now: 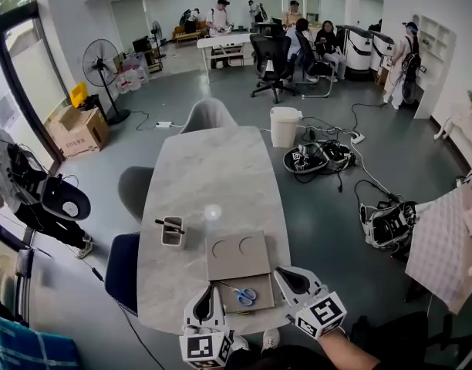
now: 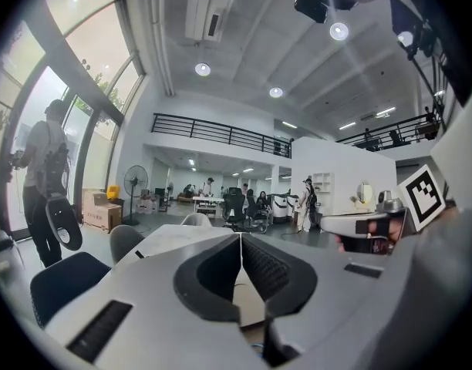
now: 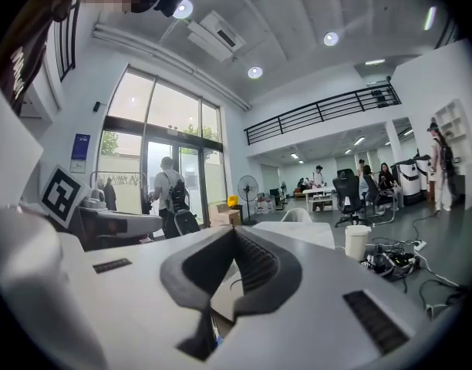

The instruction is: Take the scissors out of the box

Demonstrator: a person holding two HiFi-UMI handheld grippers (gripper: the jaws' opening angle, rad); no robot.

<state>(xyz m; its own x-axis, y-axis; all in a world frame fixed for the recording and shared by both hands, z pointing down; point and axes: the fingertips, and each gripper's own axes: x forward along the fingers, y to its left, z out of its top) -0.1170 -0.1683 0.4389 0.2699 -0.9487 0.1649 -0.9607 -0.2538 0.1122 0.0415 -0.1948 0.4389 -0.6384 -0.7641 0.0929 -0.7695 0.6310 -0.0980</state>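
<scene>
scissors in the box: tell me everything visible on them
The scissors are small, with two light blue loop handles that look like plastic and a thin dark blade part pointing away to the left. They lie flat on the floor of the shallow open brown box at the near table edge. Only the box touches them. The left gripper and right gripper flank the box, both shut and empty. Whether the blades are closed is too small to tell.

A long pale table [image 1: 213, 168] carries an open cardboard box [image 1: 261, 302] at its near end. A flat lid [image 1: 237, 257] lies against the box's far side, and a small pen holder [image 1: 173, 233] stands beyond the box, to its left.
</scene>
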